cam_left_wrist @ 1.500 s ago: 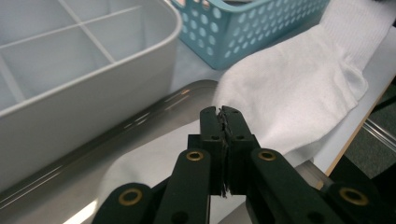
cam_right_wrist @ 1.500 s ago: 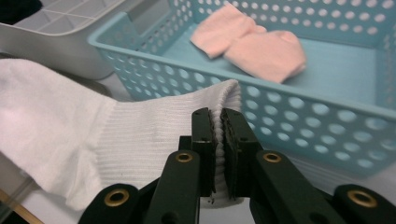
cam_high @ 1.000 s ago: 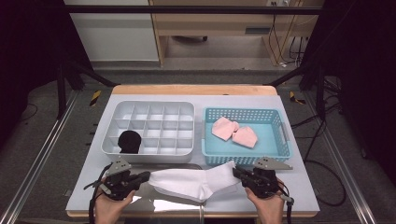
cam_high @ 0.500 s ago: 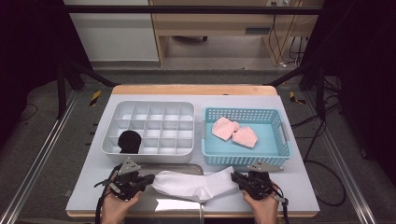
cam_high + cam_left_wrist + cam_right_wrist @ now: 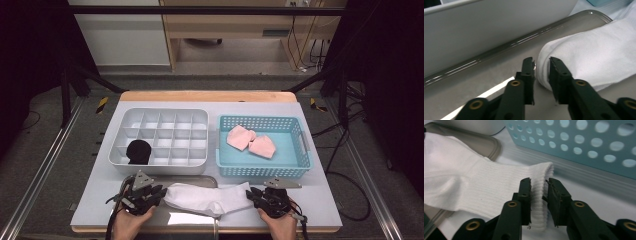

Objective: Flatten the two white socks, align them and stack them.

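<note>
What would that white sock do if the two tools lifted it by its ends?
The white sock would probably sag in the middle: it is soft knit cloth lying limp and creased over the metal tray. It looks light. The ribbed cuff likely gives the right tool good grip, so slipping seems unlikely.

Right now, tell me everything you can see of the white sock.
The white sock is soft knit fabric, lying flat and stretched lengthwise across the near edge of the table. Its smooth toe end rests on the shiny metal tray; its ribbed cuff reaches past the tray toward the blue basket. The left gripper pinches the toe end, and the right gripper pinches the cuff edge.
</note>
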Action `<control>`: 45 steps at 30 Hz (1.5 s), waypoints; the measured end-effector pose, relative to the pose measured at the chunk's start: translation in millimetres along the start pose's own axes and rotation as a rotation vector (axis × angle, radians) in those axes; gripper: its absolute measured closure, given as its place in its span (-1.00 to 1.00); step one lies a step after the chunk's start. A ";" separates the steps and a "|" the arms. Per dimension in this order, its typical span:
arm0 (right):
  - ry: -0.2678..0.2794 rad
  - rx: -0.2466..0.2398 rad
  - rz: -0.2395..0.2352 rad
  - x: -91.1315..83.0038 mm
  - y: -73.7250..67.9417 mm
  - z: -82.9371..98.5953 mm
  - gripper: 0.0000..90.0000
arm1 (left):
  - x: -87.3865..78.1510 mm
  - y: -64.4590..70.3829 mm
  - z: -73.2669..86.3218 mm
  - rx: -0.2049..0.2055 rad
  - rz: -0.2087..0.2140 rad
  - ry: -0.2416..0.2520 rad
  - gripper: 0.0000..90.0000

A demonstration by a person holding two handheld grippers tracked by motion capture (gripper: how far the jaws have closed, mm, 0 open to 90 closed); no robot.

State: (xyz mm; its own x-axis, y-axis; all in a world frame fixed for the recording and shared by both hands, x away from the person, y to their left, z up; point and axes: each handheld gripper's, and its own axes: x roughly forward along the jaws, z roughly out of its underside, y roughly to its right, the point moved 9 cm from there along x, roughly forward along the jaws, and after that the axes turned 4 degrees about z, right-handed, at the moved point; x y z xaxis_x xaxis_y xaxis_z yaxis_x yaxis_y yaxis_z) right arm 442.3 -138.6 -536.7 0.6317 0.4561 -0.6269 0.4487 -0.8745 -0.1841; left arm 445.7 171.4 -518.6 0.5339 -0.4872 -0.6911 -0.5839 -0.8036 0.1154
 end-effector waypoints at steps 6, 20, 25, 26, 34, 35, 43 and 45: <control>0.002 -0.004 -0.014 5.0 -4.3 7.7 0.51 | 8.9 1.2 8.3 -0.015 0.016 -0.040 0.36; 0.003 -0.013 0.015 -1.1 -3.0 4.2 0.82 | 16.3 22.8 3.2 0.026 0.065 -0.034 0.88; 0.008 -0.060 0.095 -8.3 21.3 -1.4 0.80 | 18.6 36.9 -3.9 0.064 0.077 -0.002 0.89; -0.001 -0.060 0.109 -7.6 23.7 -0.9 0.79 | 21.9 41.2 -4.8 0.088 0.068 -0.007 0.89; 0.042 -0.049 0.093 -8.7 25.4 -7.6 0.54 | 20.1 36.1 -8.7 0.068 0.029 0.023 0.42; 0.051 -0.045 0.089 -10.1 25.0 -8.8 0.51 | 17.8 35.8 -11.3 0.061 0.030 0.040 0.38; 0.077 -0.030 0.070 -15.8 25.6 -11.1 0.47 | 5.9 45.5 -35.4 0.051 0.086 0.113 0.52; 0.075 -0.031 0.075 -16.3 27.2 -9.8 0.47 | 7.1 53.4 -40.9 0.058 0.109 0.118 0.64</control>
State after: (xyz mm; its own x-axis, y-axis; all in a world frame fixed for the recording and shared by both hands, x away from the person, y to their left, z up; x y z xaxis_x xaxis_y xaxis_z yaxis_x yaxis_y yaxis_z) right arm 450.4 -168.3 -524.1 0.7093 0.4019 -0.5791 0.4169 -0.9016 -0.1150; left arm 443.3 111.1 -488.1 0.5316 -0.6100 -0.5876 -0.6748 -0.7243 0.1415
